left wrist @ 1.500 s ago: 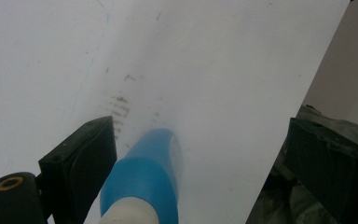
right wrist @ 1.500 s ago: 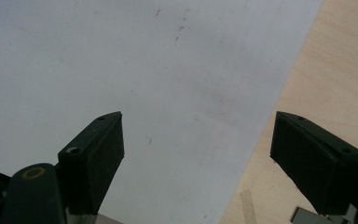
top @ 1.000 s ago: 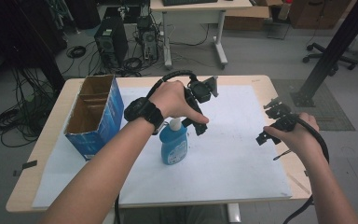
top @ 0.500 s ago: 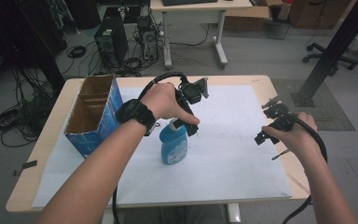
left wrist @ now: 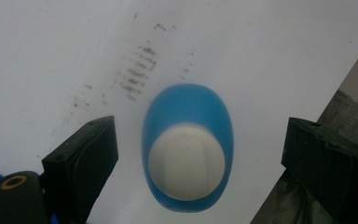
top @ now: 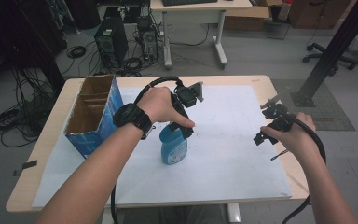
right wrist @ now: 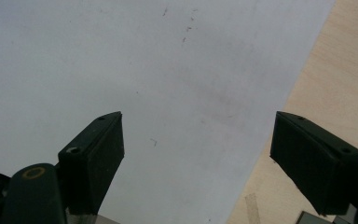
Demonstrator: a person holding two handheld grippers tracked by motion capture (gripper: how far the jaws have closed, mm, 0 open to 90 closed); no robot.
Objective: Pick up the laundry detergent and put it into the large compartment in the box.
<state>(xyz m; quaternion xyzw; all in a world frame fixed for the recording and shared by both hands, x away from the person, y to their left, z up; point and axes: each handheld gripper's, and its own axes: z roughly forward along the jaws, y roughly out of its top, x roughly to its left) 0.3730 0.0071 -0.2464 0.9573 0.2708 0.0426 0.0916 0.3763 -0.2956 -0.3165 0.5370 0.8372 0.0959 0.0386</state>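
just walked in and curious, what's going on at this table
A person holds a two-jaw gripper in each hand over a table covered with white paper. The left gripper hangs right above an upright blue bottle with a white cap, its jaws open on either side of the cap and not touching it. The right gripper is open over bare paper near the table's right edge. An open box stands at the left.

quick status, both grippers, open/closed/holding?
Left gripper: open, jaws either side of the blue bottle, not gripping it.
Right gripper: open, holding nothing, over the white sheet.
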